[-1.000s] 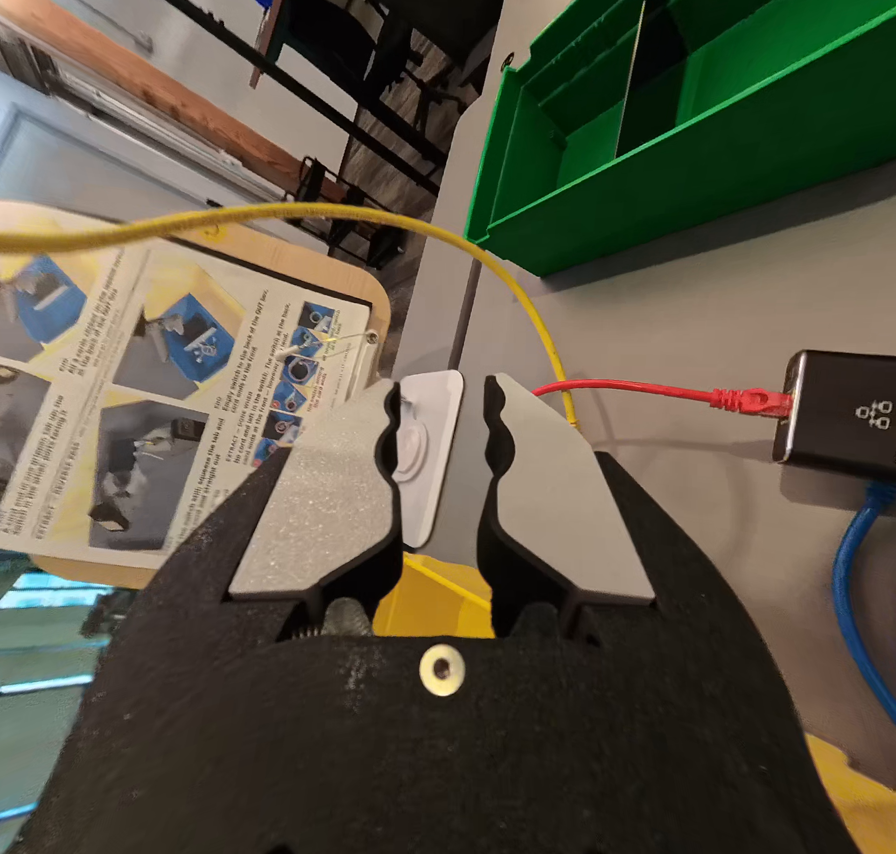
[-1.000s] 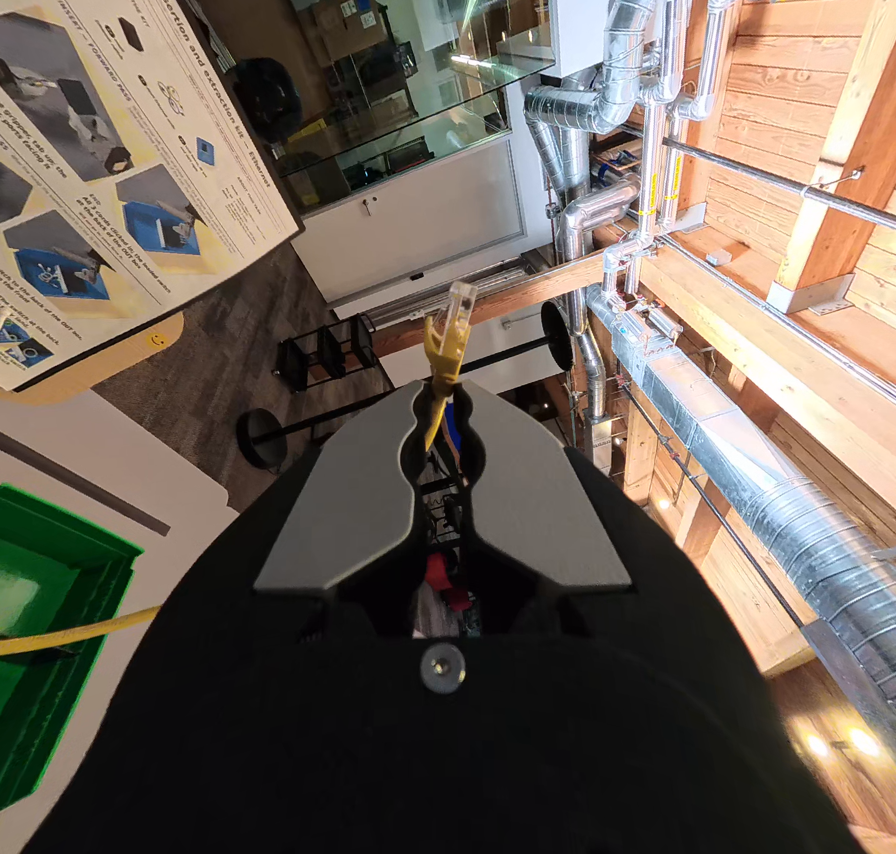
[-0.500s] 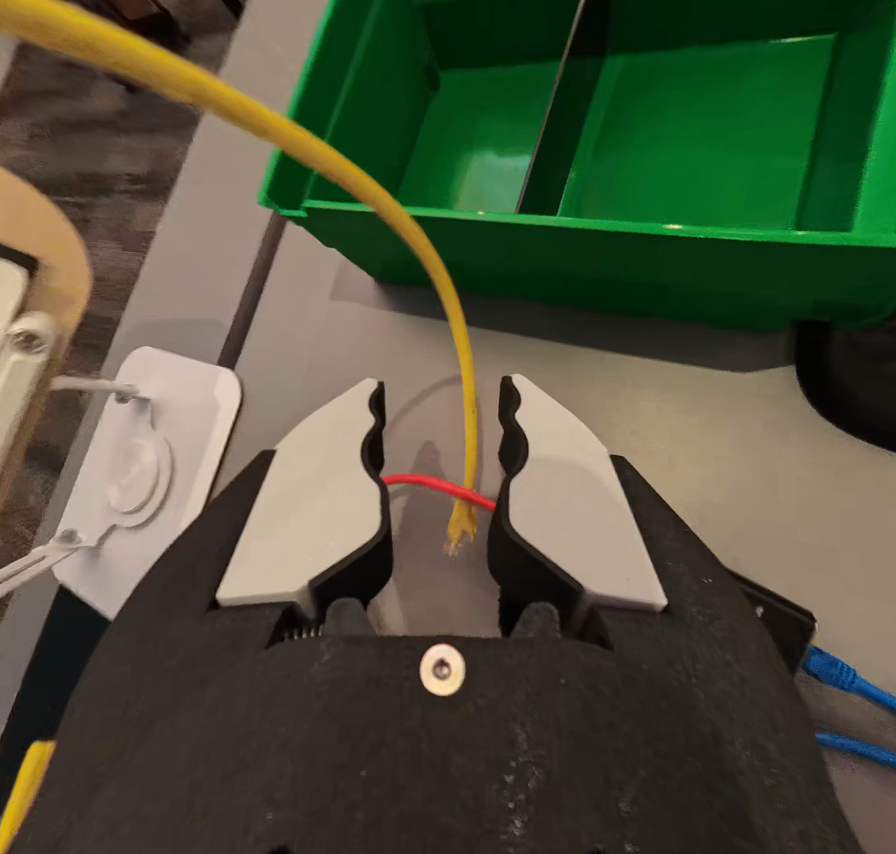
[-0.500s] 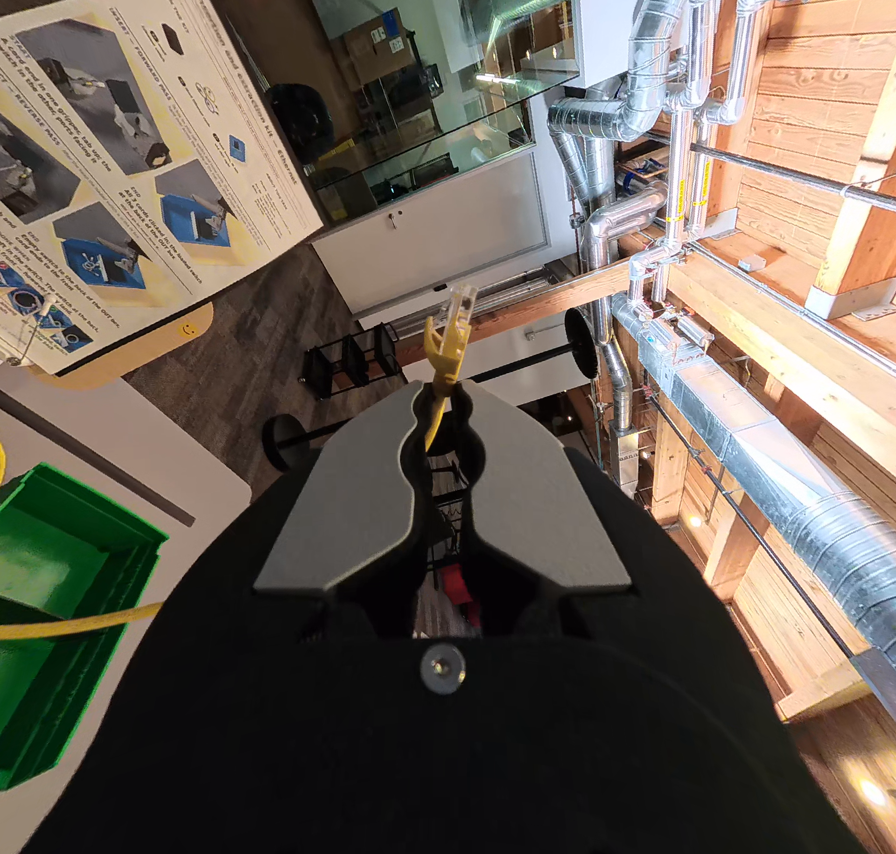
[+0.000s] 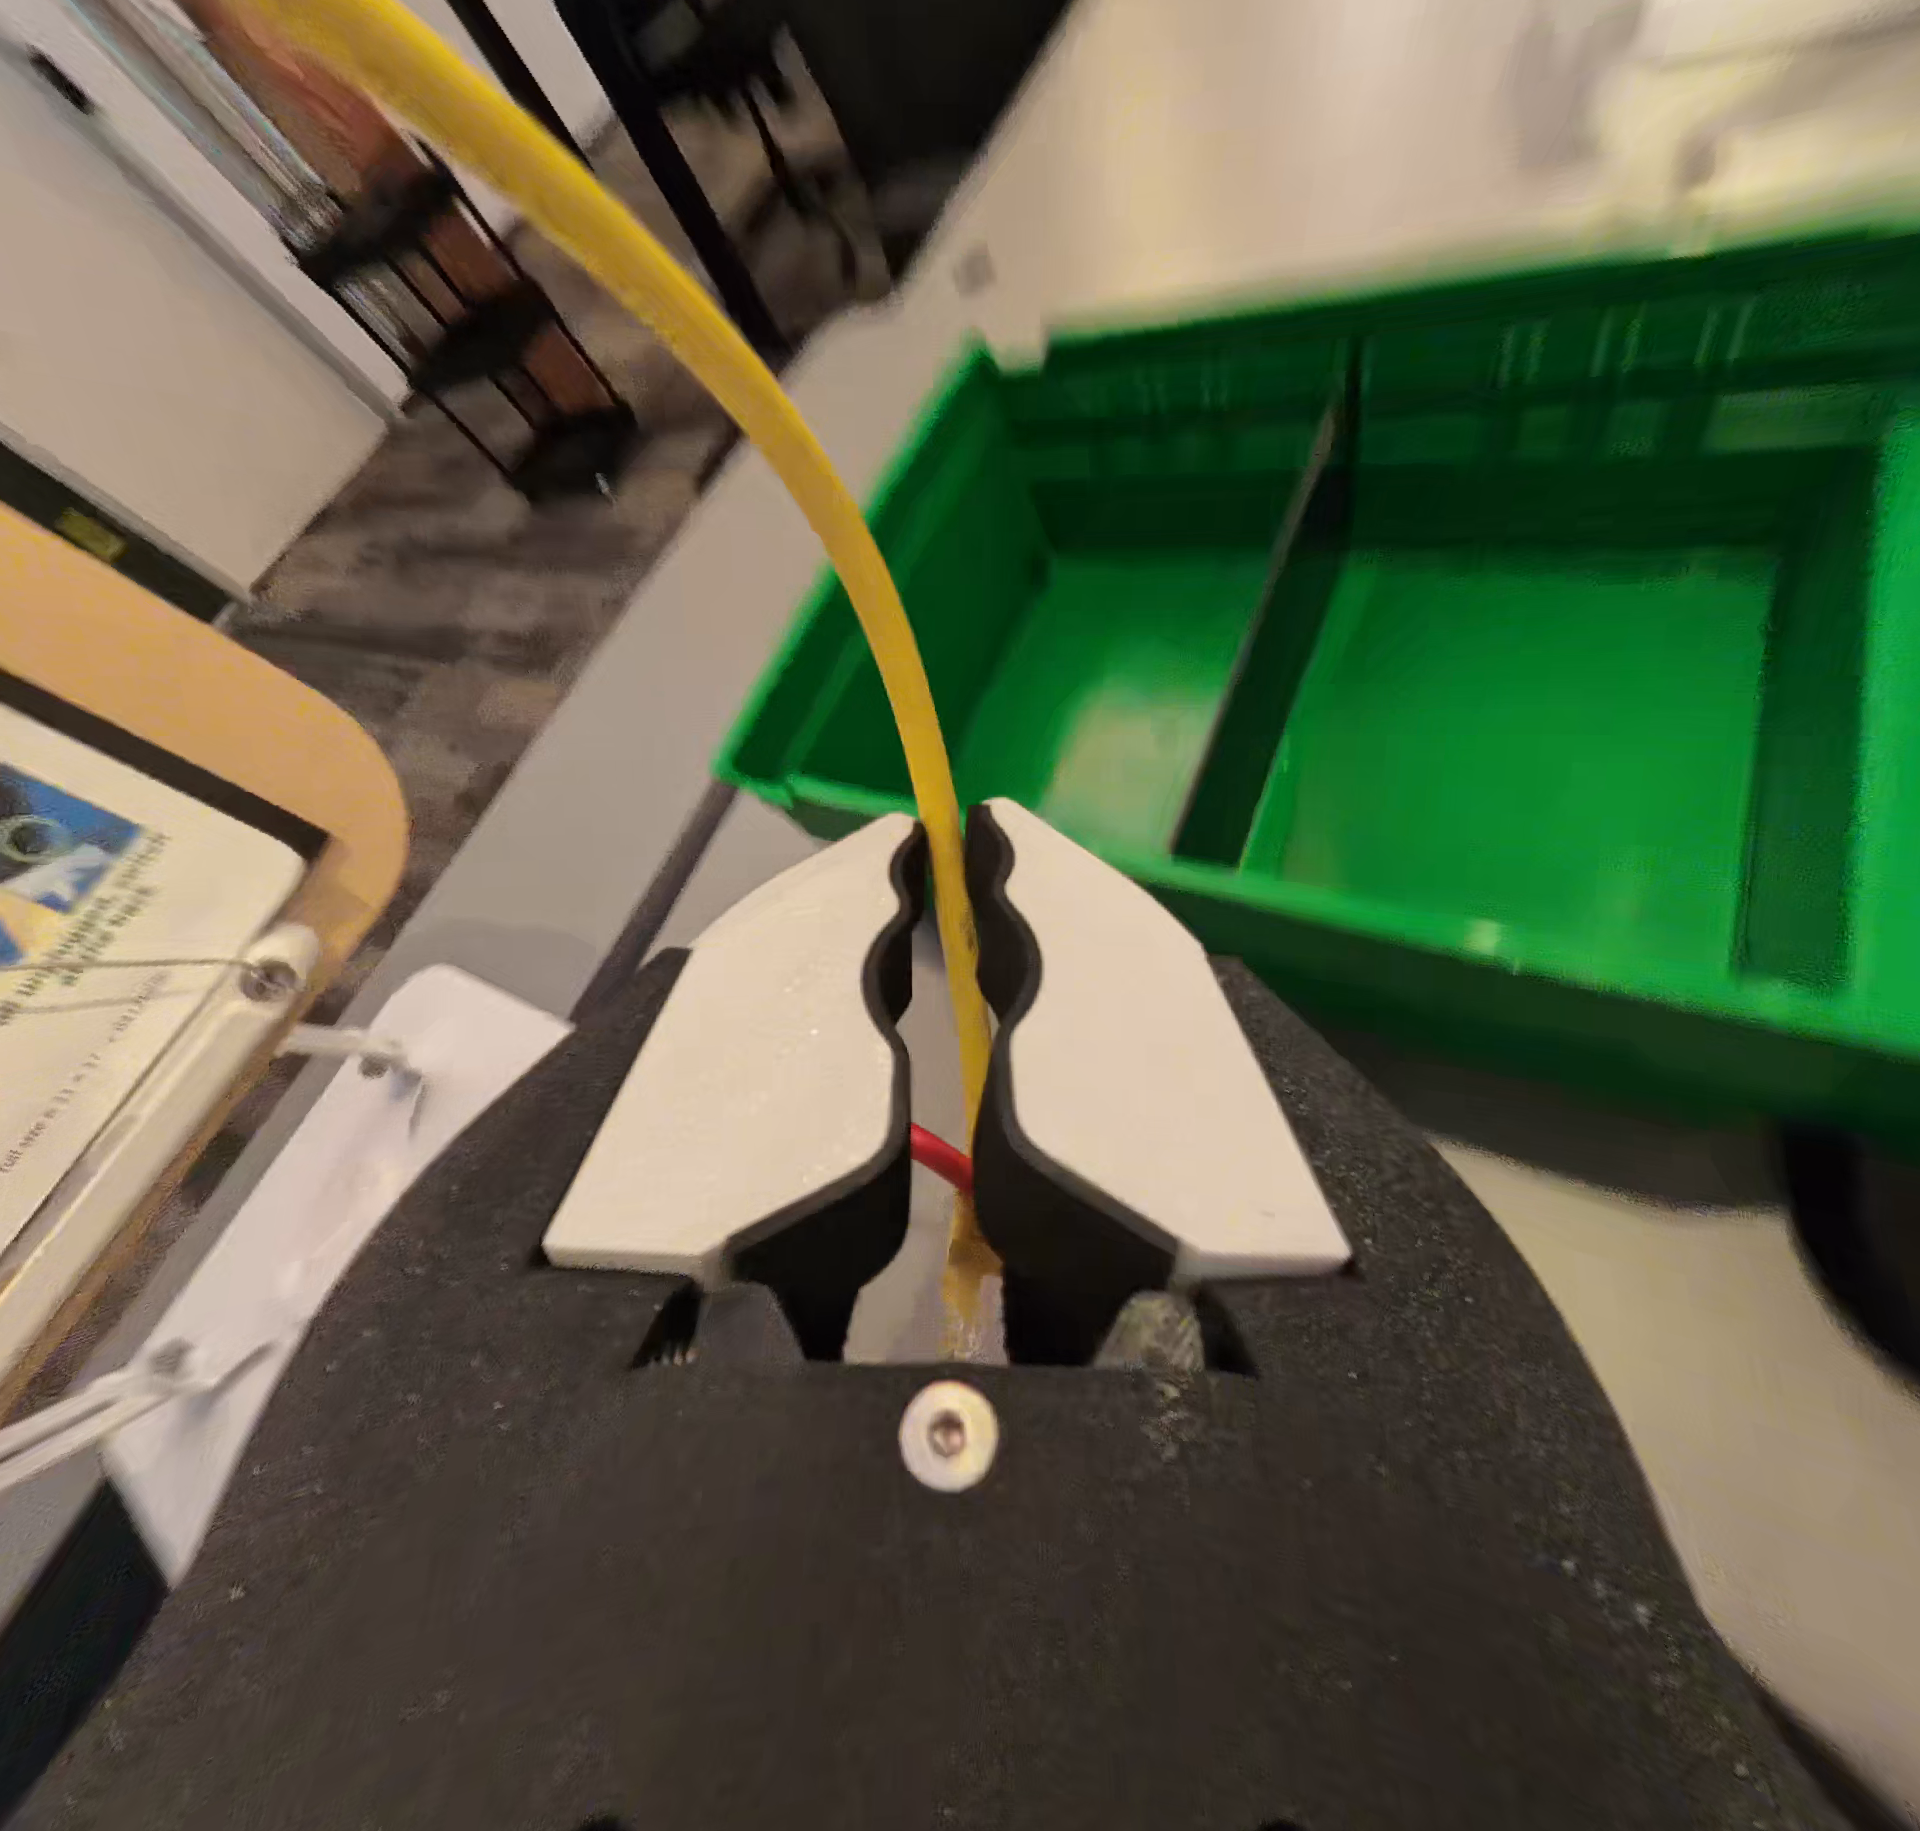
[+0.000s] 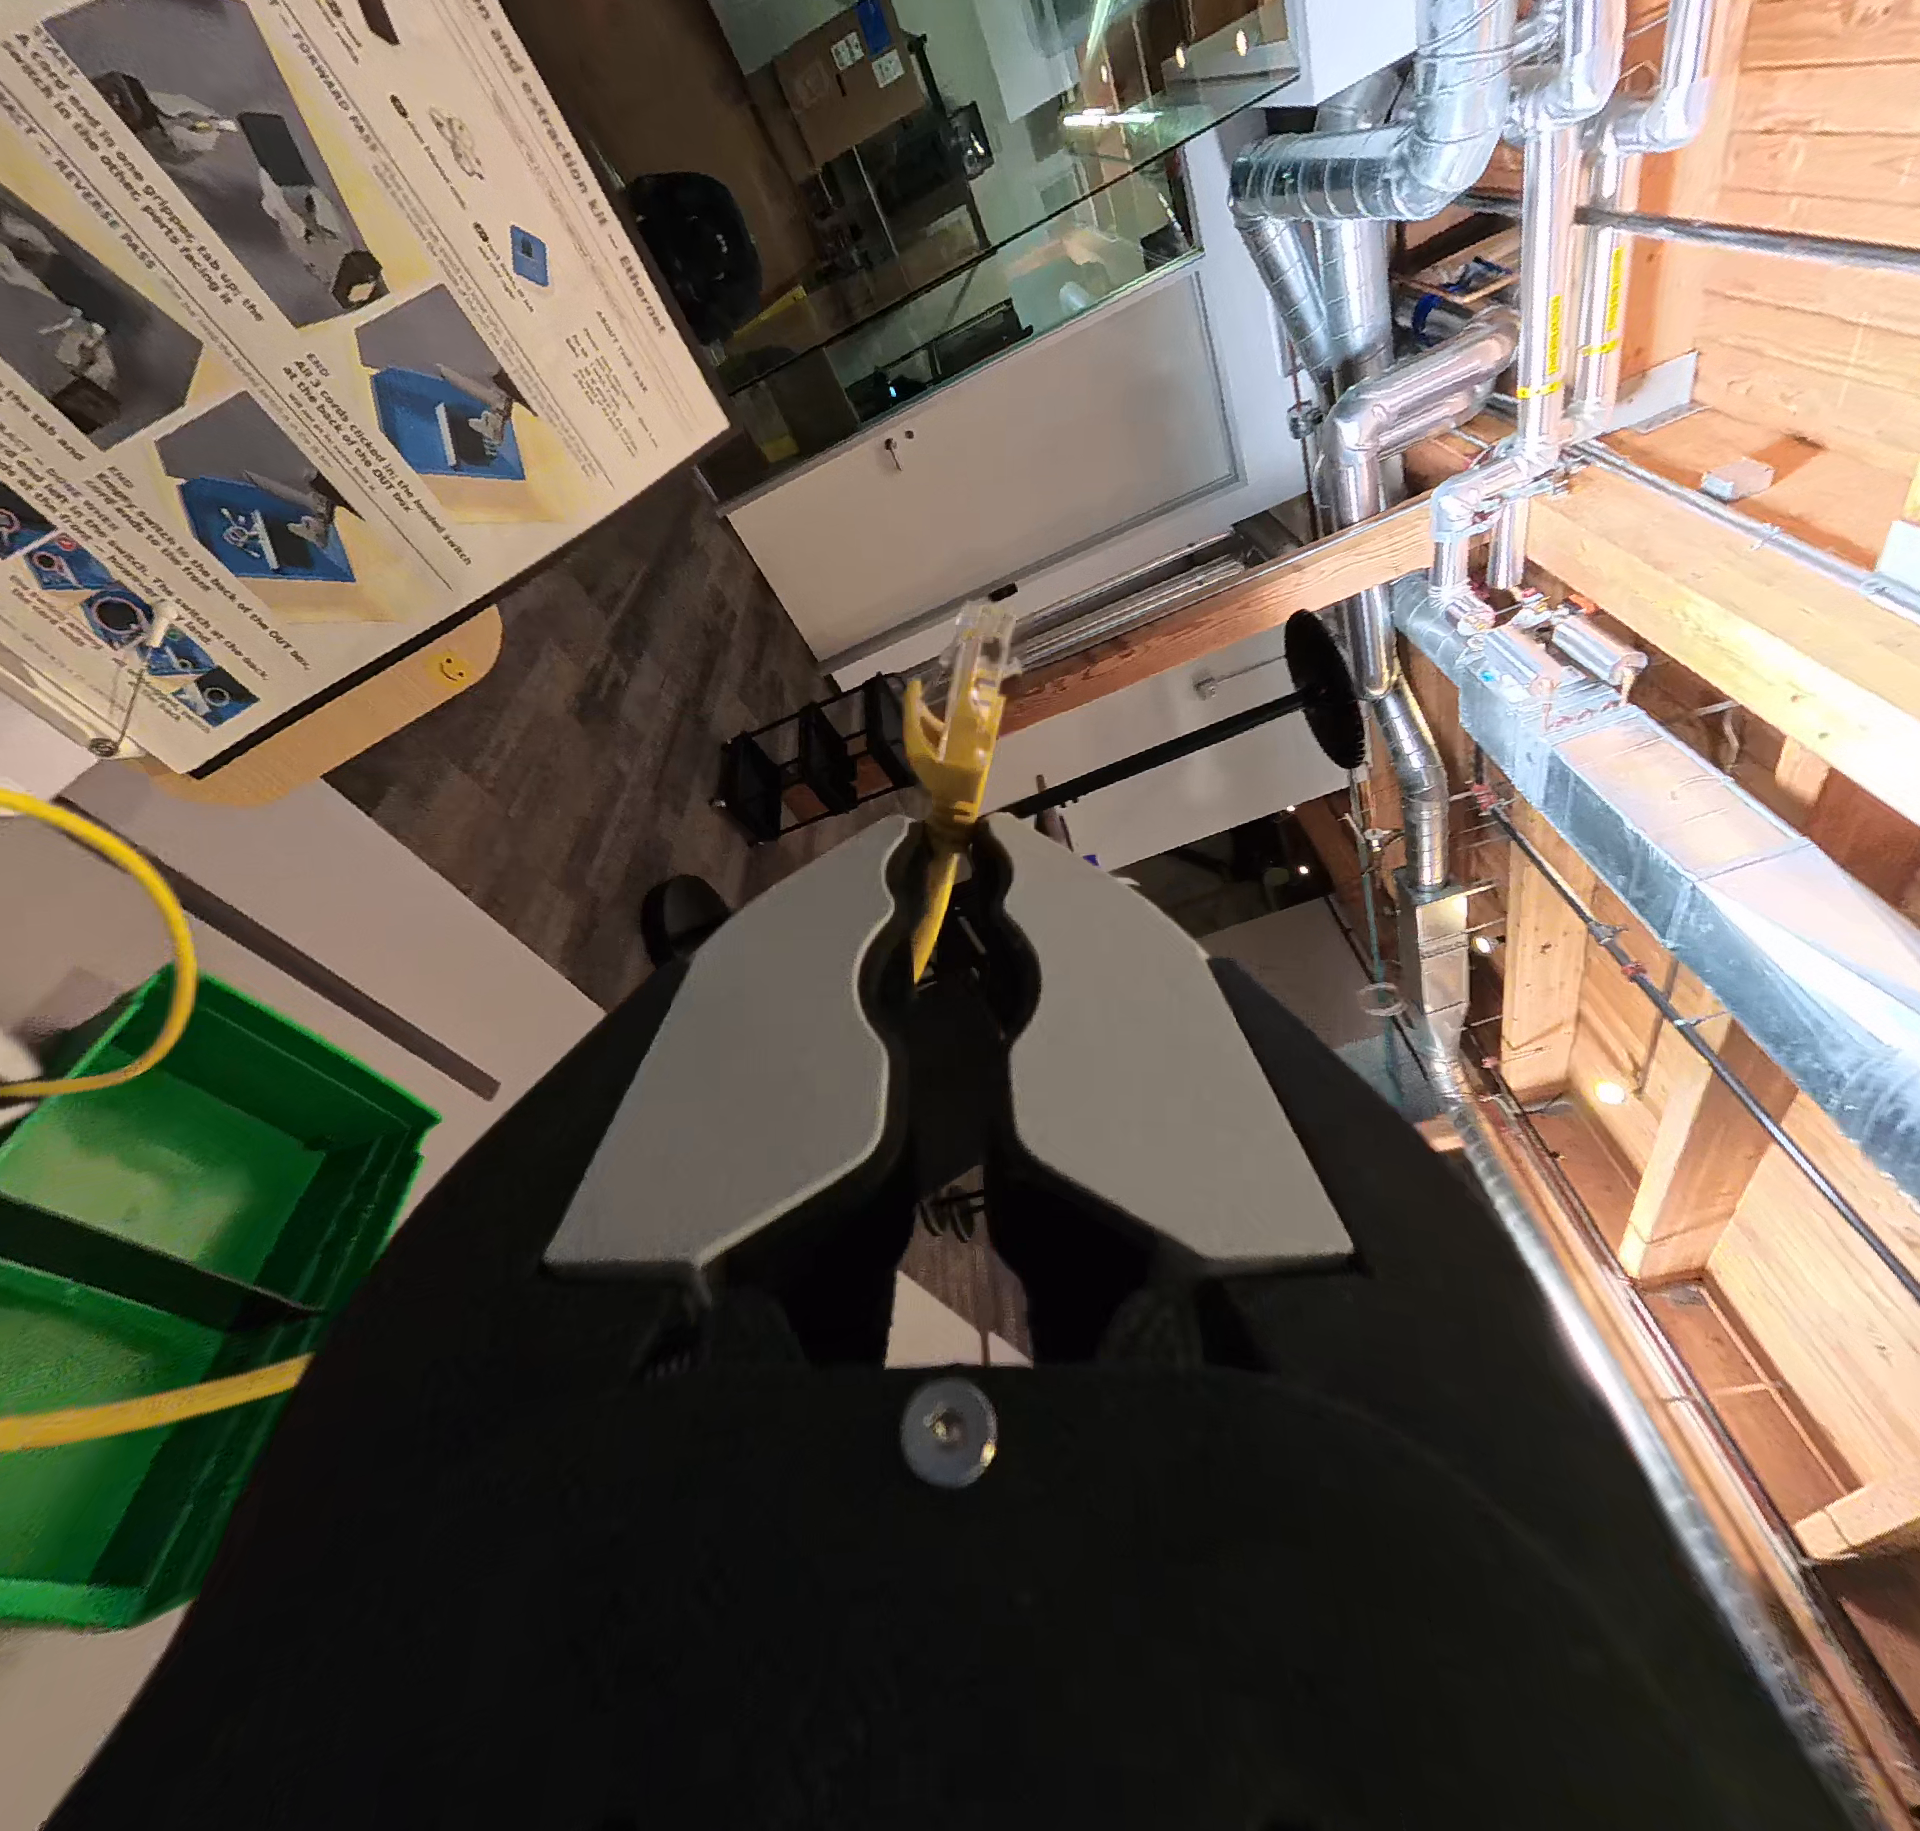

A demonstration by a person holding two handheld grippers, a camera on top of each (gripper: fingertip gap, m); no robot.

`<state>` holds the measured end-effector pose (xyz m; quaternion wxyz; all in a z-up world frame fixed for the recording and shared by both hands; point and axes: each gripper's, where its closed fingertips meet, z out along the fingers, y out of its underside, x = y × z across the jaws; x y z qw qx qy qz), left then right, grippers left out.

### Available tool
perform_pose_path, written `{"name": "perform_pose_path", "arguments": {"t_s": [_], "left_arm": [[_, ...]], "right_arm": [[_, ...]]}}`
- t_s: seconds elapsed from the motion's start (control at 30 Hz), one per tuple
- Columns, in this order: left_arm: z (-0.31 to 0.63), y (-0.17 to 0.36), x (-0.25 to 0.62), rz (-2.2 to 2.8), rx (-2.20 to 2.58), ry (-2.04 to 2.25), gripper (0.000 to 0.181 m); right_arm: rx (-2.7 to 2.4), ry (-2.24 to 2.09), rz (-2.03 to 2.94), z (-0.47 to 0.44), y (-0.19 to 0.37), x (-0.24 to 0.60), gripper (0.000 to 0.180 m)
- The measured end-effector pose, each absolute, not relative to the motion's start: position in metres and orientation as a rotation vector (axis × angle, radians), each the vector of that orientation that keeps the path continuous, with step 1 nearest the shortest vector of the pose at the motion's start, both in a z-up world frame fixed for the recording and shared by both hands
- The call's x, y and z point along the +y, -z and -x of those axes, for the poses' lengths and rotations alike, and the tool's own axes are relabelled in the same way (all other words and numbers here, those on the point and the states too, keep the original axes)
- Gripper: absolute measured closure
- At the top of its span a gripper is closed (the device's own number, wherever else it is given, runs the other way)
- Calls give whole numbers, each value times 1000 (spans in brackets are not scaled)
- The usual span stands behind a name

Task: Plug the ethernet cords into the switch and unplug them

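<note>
Your right claw is clenched on the yellow cord just behind its plug, lifted high off the surface. Your left claw has nearly closed around the same yellow cord's other end, above a red cord, near the green bin; whether it grips is unclear.

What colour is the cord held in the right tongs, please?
Yellow cord, with a clear plug tip; clearest in the right wrist view.
</note>
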<state>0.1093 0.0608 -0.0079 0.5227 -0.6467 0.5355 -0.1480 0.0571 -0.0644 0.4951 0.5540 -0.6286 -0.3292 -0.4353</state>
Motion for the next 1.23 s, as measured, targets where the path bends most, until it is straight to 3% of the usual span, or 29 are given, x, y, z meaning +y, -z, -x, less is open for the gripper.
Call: {"name": "perform_pose_path", "arguments": {"t_s": [0.2, 0.4, 0.57, 0.73, 0.83, 1.0, 1.1, 1.23], "left_arm": [[-105, -66, 82, 1499, 875, 752, 175], [-103, -65, 77, 1747, 588, 1546, 176], [-96, -34, 58, 1861, 727, 1608, 176], [-78, -59, 14, 1719, 753, 1837, 176], [-53, -46, -14, 1801, 943, 1671, 176], [13, -20, -10, 1932, 1223, 830, 176], [65, -58, 17, 1846, 1196, 340, 176], [116, -146, 29, 1713, 1097, 155, 175]], "right_arm": [[-840, 911, 1557, -52, -442, -40, 170], [-914, 799, 1582, -38, -386, -19, 170], [-945, 812, 1613, -48, -355, -7, 170], [-970, 682, 1659, -49, -325, 2, 170], [-941, 559, 1652, -52, -312, 10, 170], [-709, 282, 1578, -85, -327, 29, 171], [-800, -101, 1757, -80, -268, 37, 171], [-894, -312, 1907, -59, -157, 47, 170]]}}
